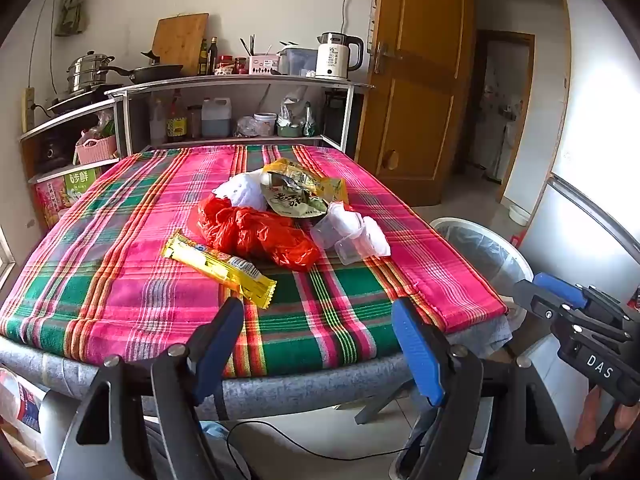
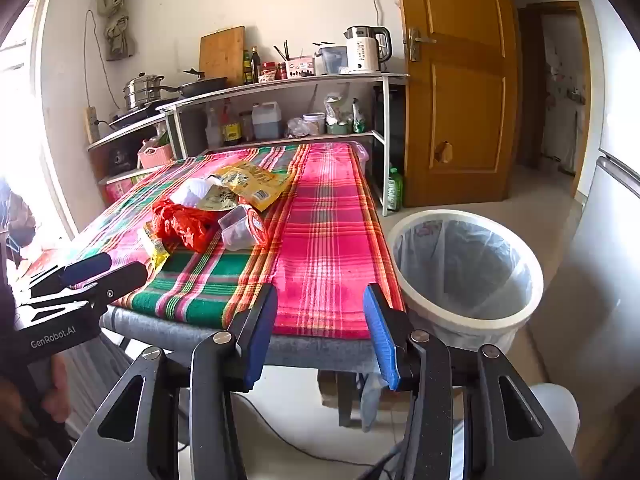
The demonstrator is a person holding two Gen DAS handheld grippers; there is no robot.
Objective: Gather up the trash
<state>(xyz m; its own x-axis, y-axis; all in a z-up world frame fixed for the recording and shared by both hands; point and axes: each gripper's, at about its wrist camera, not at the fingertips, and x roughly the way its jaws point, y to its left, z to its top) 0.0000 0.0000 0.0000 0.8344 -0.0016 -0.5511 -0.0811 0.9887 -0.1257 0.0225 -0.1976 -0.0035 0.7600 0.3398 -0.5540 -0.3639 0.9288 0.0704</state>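
Observation:
A heap of trash lies mid-table on the plaid cloth [image 1: 132, 280]: a long yellow wrapper [image 1: 218, 266], a crumpled red plastic bag [image 1: 256, 234], a yellow-green snack packet [image 1: 302, 188], white plastic [image 1: 244, 192] and a clear plastic cup [image 1: 352, 236]. My left gripper [image 1: 320, 312] stands open over the table's near edge, short of the yellow wrapper, with nothing between its fingers. My right gripper [image 2: 320, 300] is open and empty too, over the near right corner of the cloth [image 2: 328, 240]. A white bin [image 2: 466, 272] with a clear liner stands on the floor right of the table.
A kitchen shelf [image 1: 240, 80] with pots, bottles and a kettle [image 1: 338, 56] runs behind the table. A wooden door [image 1: 416, 80] stands open at the back right. A white fridge [image 2: 608, 240] is right of the bin. Cables lie on the floor under the table.

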